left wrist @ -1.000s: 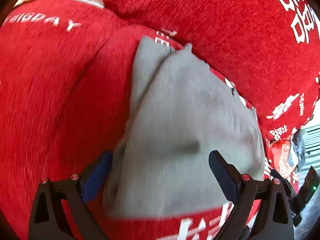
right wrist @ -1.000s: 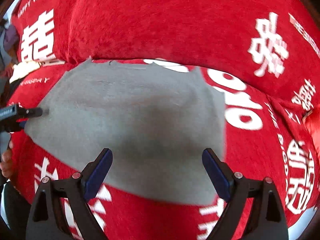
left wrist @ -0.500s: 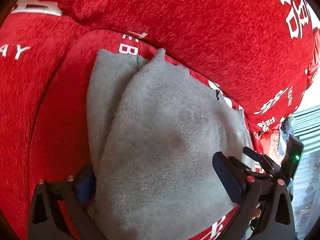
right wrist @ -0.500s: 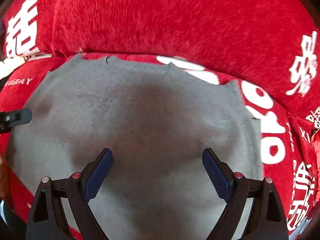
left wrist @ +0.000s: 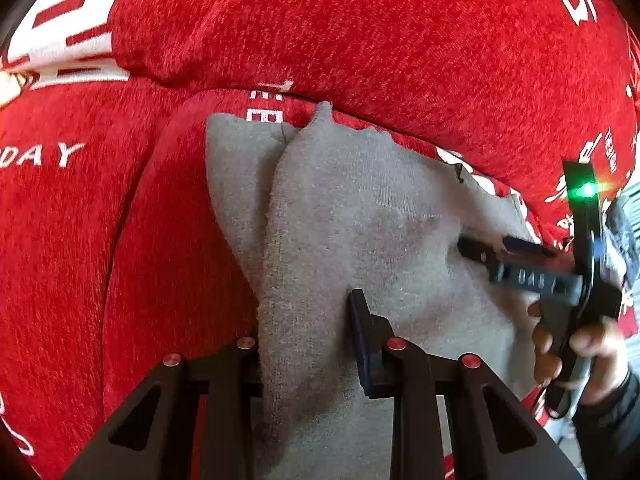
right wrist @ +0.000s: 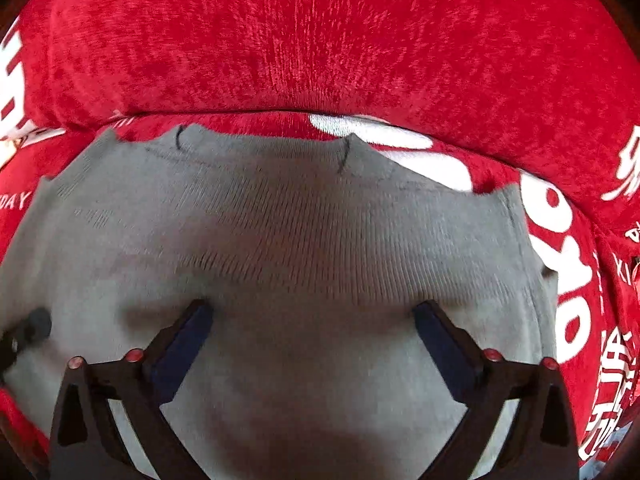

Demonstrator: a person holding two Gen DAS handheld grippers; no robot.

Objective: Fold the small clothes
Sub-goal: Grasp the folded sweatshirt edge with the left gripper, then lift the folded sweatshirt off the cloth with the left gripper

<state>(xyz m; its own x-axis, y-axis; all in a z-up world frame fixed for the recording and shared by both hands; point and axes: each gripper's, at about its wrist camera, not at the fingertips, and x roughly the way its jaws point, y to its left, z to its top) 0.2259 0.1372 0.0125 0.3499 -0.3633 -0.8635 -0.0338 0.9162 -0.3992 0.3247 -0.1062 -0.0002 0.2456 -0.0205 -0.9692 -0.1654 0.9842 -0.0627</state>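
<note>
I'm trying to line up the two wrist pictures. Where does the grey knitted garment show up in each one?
Left wrist view: the grey knitted garment fills the centre and bottom, a fold of it between the closing jaws of the left gripper.
Right wrist view: the garment spreads across the middle and lower picture, under the opening right gripper.
Shared landmark: the red plush cover with white lettering behind the garment's far edge.

Red plush sofa cover [left wrist: 400, 32] — white lettering [right wrist: 560, 240] (partly "DAY") — fills both views.
</note>
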